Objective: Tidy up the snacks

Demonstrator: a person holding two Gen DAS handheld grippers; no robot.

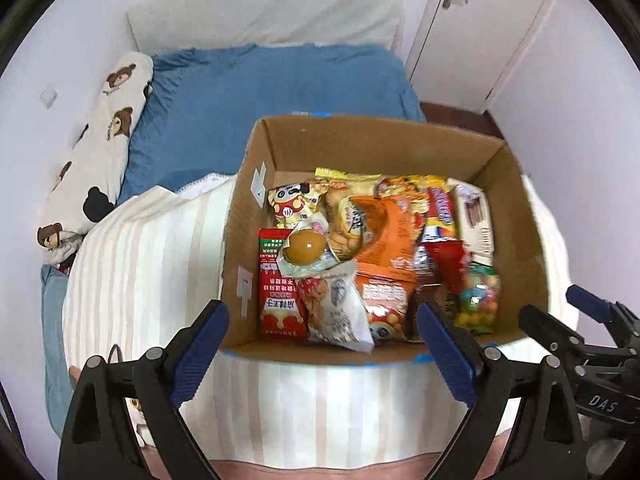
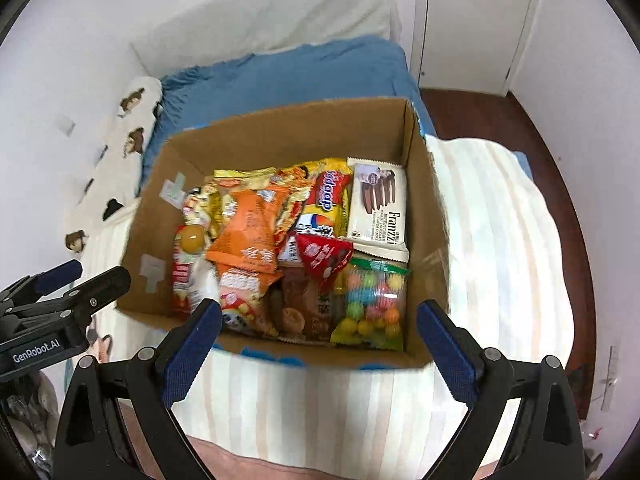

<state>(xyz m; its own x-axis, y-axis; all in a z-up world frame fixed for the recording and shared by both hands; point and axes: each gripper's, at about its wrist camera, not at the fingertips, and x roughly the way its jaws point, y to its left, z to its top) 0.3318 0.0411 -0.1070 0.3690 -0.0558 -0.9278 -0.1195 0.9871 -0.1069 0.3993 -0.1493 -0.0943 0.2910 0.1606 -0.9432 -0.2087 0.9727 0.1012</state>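
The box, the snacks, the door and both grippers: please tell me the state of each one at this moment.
Cardboard box: open at the top, upright on the striped blanket.
Snack packets: piled loose inside the box, overlapping.
Candy ball bag: lying in the box's near right corner.
Door: closed.
Left gripper: open, empty.
Right gripper: open, empty.

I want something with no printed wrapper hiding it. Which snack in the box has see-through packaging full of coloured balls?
The clear bag of gumballs in the cardboard box's near right corner; the neighbouring packs are opaque and printed.
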